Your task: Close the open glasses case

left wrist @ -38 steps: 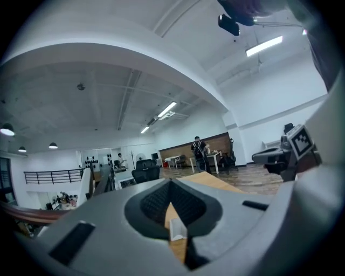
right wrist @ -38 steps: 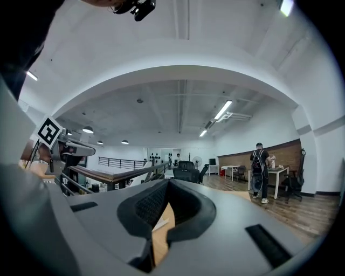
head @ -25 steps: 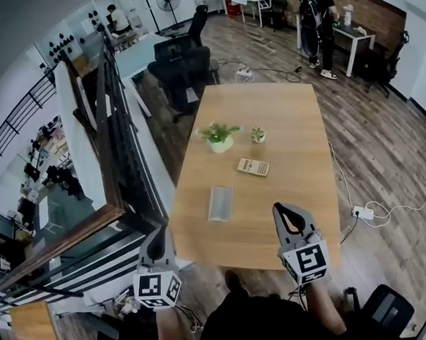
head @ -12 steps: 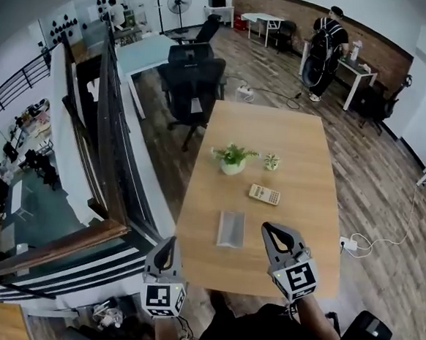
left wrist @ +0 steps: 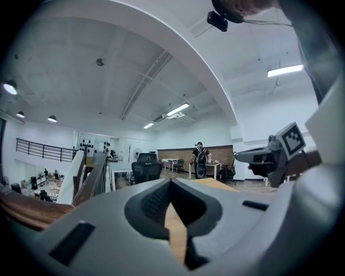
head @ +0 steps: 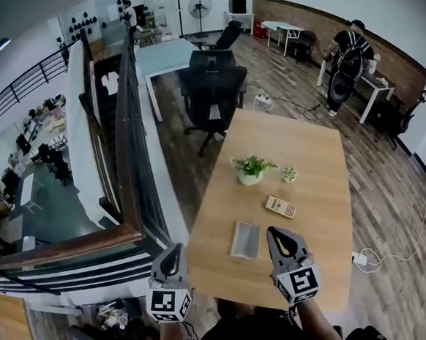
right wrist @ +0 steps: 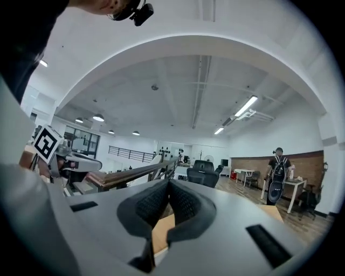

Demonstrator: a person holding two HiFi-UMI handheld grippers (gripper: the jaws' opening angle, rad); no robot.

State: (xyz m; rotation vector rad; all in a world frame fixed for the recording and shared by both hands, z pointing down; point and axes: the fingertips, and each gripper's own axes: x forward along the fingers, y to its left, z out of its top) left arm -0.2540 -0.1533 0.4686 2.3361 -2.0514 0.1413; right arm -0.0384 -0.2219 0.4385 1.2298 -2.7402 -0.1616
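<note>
The glasses case [head: 246, 240] is found lying flat on the wooden bench [head: 324, 160], at the lower centre of the head view and near the bench's lower edge. It is seen as a flat grey oblong; whether its lid is raised cannot be made out.

The right tongs [head: 275, 232] are held over the bench just right of the case and apart from it. In the right gripper view these tongs [right wrist: 168, 183] are seen pressed together, with nothing gripped.

The left tongs [head: 177, 248] are held at the lower left of the head view, off the bench's left edge and well apart from the case. In the left gripper view they [left wrist: 171, 183] are likewise seen closed tip to tip and empty.

Higher up the bench a calculator [head: 280, 207], a potted plant [head: 251, 170] and a smaller plant [head: 290, 174] are noted. A black office chair [head: 216, 81] is noted above the bench, and a person [head: 348, 59] at the upper right.
</note>
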